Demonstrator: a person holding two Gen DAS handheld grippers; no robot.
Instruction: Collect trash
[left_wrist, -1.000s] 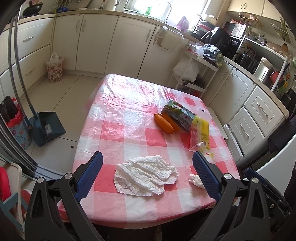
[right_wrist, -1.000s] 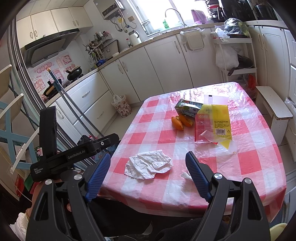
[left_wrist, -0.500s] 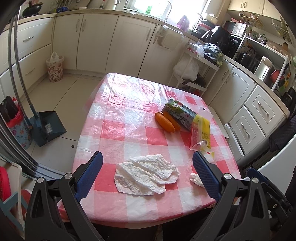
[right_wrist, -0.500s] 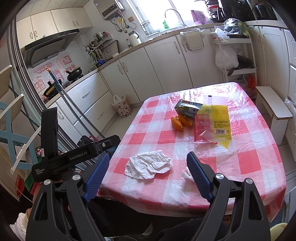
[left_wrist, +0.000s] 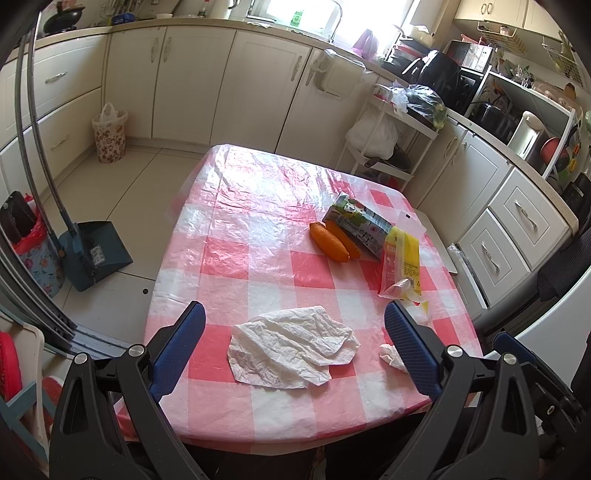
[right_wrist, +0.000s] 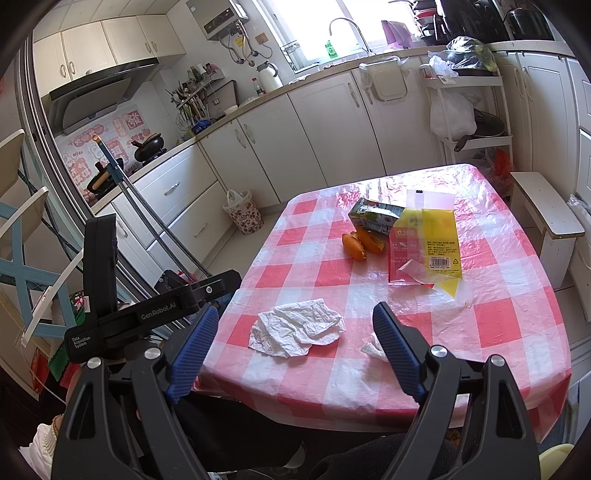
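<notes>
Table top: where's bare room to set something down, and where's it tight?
Free: the far-left stretch of the tablecloth, beyond the crumpled tissue and left of the orange peels. Crowded: the right side, where the carton, the yellow wrapper and a small tissue scrap sit close.

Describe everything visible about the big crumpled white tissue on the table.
The crumpled white tissue is thin, creased paper, loosely spread and partly folded over itself, with ragged edges. It lies flat on the red-and-white checked tablecloth near the table's front edge, across a red and a white square. Nothing holds or touches it except the cloth. A smaller white scrap lies apart to its right, and the orange peels sit well beyond it.
</notes>
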